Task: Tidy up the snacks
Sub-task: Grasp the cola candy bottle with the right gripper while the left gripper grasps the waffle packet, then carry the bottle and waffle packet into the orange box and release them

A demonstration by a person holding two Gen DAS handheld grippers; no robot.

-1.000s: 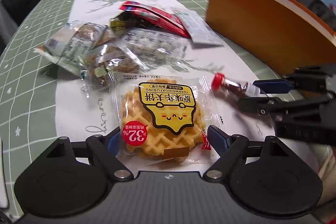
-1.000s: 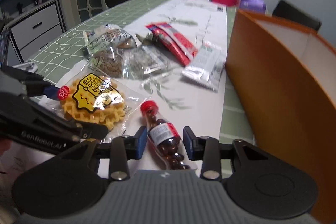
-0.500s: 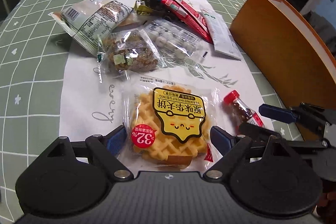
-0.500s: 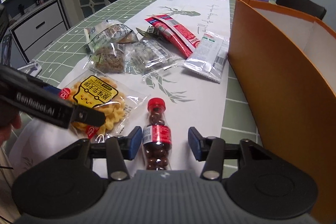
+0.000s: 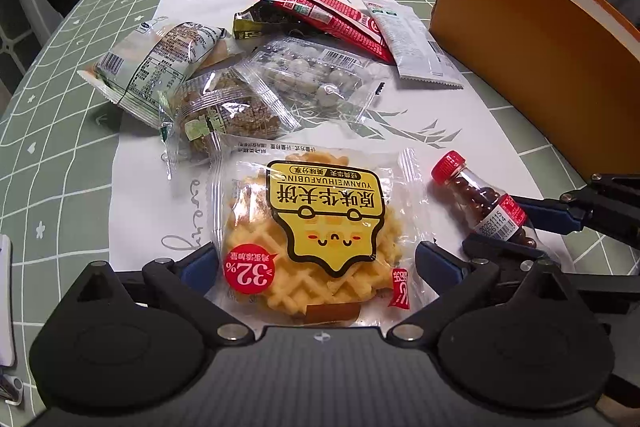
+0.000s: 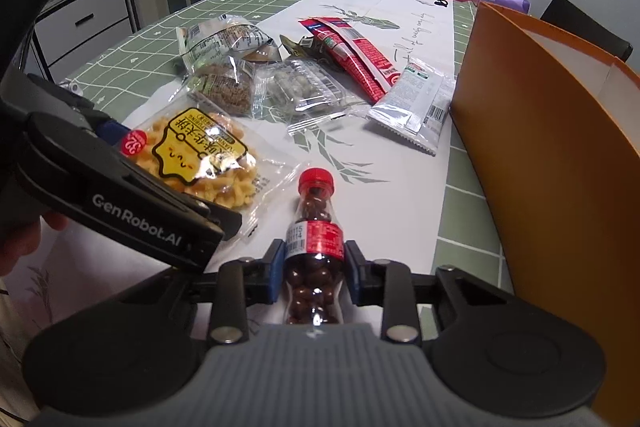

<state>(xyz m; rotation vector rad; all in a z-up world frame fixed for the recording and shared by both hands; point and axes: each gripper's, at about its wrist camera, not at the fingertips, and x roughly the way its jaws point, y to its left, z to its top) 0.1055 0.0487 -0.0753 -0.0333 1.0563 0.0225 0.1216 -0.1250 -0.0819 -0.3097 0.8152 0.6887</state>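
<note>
The right gripper (image 6: 314, 269) has just closed on the bottle (image 6: 315, 247) near the table's (image 5: 52, 131) edge, so it can go to the box (image 6: 560, 163). The left gripper (image 5: 316, 265) stands open around the waffle (image 5: 316, 227).

Both wrist views close, angled down; share waffle pack (image 5: 316, 227), bottle (image 6: 314, 239).
</note>
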